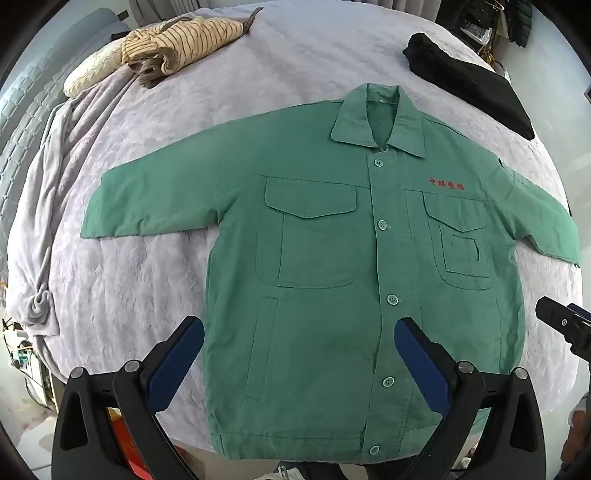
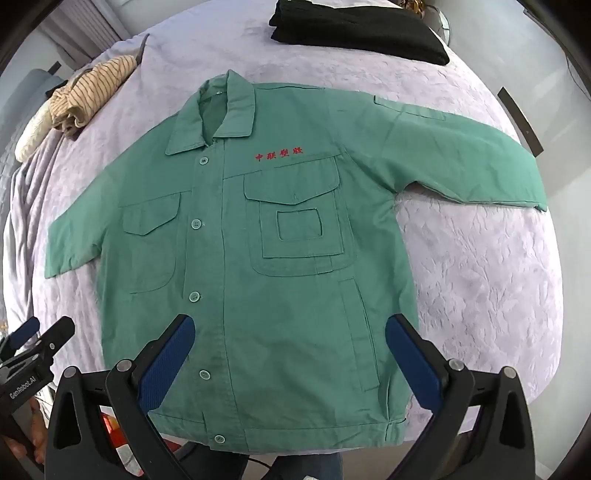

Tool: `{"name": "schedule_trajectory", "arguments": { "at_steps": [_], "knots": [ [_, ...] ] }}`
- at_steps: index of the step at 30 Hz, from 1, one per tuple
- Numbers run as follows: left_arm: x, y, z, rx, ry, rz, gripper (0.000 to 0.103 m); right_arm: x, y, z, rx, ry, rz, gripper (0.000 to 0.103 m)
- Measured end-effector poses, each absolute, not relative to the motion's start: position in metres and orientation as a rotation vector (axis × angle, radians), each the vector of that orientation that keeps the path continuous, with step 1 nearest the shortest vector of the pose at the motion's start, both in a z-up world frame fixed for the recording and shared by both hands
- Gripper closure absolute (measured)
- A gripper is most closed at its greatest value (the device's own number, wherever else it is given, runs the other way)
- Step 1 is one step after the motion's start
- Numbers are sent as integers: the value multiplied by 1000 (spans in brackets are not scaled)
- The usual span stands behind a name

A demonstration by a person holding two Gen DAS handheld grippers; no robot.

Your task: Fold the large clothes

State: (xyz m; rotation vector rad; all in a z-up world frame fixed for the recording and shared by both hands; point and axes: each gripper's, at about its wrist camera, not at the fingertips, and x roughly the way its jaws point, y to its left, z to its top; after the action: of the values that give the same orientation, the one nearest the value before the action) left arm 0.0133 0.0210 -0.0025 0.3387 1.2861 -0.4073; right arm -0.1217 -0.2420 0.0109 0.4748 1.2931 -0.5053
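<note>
A green work jacket [image 1: 325, 251] lies flat, buttoned and face up on a lilac bedspread [image 1: 147, 280], sleeves spread to both sides, collar away from me. It also shows in the right wrist view [image 2: 258, 266]. My left gripper [image 1: 299, 328] is open and empty, hovering above the jacket's lower left half near the hem. My right gripper [image 2: 290, 325] is open and empty above the lower right half. The right gripper's tip shows at the right edge of the left wrist view [image 1: 565, 325]; the left gripper shows at the left edge of the right wrist view [image 2: 33, 343].
A folded black garment [image 2: 362, 29] lies at the far side of the bed. A striped beige garment [image 1: 181, 40] and a cream pillow [image 1: 88, 70] lie far left. A bunched lilac blanket [image 1: 48, 221] hangs along the left edge. The bed's near edge is just below the hem.
</note>
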Motion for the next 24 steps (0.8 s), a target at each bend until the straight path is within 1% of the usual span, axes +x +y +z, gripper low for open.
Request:
{"name": "schedule_trajectory", "arguments": {
  "at_steps": [2, 24],
  "knots": [
    [14, 20, -3, 340, 1295, -403, 0, -120, -231, 11, 462, 1298, -506, 0],
    [11, 16, -2, 349, 1307, -397, 0, -119, -234, 13, 469, 1324, -502, 0]
  ]
}}
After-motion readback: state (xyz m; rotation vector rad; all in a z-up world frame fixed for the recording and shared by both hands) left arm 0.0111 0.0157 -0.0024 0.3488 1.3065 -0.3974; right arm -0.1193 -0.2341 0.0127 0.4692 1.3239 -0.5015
